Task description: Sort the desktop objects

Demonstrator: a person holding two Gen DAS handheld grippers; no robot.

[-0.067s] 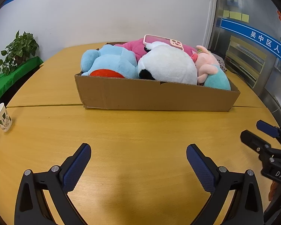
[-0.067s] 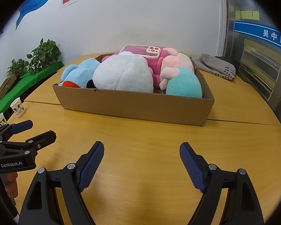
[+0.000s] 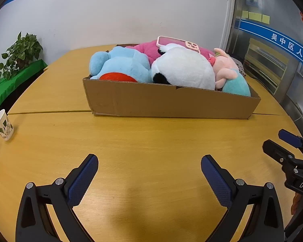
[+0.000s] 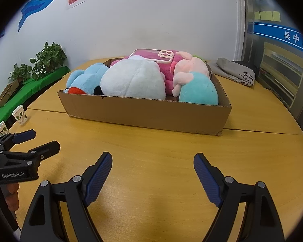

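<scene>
A shallow cardboard box stands on the wooden table, packed with plush toys: a light blue one, a white one, a magenta one, and a pink and teal one. On top of them lies a phone in a pink case. My left gripper is open above bare table in front of the box. Beside it my right gripper is open too, nothing between its fingers.
Paper cups stand at the table's left edge. Potted plants on a green ledge line the left wall. Folded grey clothing lies on the table behind the box at right. A glass partition stands to the right.
</scene>
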